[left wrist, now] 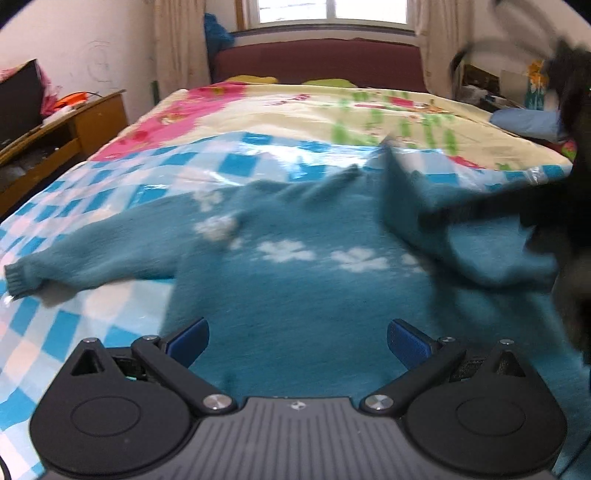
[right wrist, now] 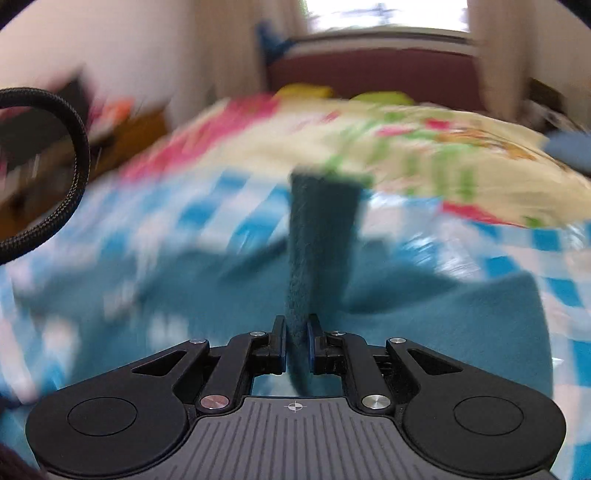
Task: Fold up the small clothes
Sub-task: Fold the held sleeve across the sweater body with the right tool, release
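Sweater sleeve (right wrist: 321, 236) between pinched right gripper (right wrist: 296, 341) fingers (right wrist: 279, 343).

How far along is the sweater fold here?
Early. Done: the sweater lies flat on the bed. In hand: the right gripper is shut on one sleeve, carrying it over the body. Left: the other sleeve lies spread out, and the left gripper is open over the hem.

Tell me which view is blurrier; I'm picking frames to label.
Right wrist view: heavy motion smear over bed and sweater; only the right gripper and pinched sleeve are sharp. Left wrist view: mostly sharp, blur around the lifted sleeve, window blown out, plastic sheet glaring.
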### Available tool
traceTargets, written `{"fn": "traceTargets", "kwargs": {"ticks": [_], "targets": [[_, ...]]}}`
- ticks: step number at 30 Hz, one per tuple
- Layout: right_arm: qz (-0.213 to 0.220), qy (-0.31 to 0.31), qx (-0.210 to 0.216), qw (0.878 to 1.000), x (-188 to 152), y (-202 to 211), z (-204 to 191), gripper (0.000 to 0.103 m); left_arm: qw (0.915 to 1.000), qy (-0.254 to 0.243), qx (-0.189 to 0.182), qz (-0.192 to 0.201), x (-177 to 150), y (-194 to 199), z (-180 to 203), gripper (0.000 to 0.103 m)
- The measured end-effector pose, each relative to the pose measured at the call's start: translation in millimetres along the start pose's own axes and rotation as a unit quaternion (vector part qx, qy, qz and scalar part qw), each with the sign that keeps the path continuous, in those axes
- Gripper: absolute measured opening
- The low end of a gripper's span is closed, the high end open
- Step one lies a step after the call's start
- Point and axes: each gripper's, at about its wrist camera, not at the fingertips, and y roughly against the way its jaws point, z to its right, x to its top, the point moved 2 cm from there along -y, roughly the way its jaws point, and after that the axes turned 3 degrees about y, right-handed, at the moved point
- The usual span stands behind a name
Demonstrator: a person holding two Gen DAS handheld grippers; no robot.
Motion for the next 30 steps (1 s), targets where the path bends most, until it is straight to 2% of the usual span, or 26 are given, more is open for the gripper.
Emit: {"fn": "traceTargets", "kwargs": {"ticks": [4,7,9,15,17,18,24,27,30], "targets": [[-0.032,0.048,-0.001,0.998,-15,-13,-22,0.018,0.9999,0.007,-0.009,0.005,-2,-3,-8,0.103],[-0.028,0.066,-0.017,0.997,-14,-11,-23,0.023,0.9997,0.01,-0.02,0.003,-4,-5,-6,0.103],[-0.029,0.069,-0.024,0.997,-13,-13,-25,0.03,0.9996,0.012,-0.024,0.0,-5,-6,-6,0.103],[-0.033,0.086,-0.026,0.995,-14,-36,-33,0.029,0.9995,0.024,-0.022,-0.002,-5,-7,-12,0.103],[-0.036,0.066,-0.021,0.997,-10,-37,-31,0.019,0.9994,0.024,-0.024,-0.005,-5,-9,-12,0.103],[-0.037,0.054,-0.016,0.998,-7,-36,-29,0.017,0.9994,0.021,-0.028,-0.004,-4,-10,-11,0.103],[-0.028,-0.047,0.023,0.998,24,-24,3,0.014,0.999,-0.026,-0.024,0.027,15,-16,5,0.103],[-0.001,-0.068,0.029,0.997,43,-19,9,0.013,0.999,-0.013,-0.027,0.033,27,-19,8,0.103],[0.028,-0.085,0.046,0.995,57,-20,4,0.013,0.9992,-0.01,-0.025,0.029,24,-19,8,0.103]]}}
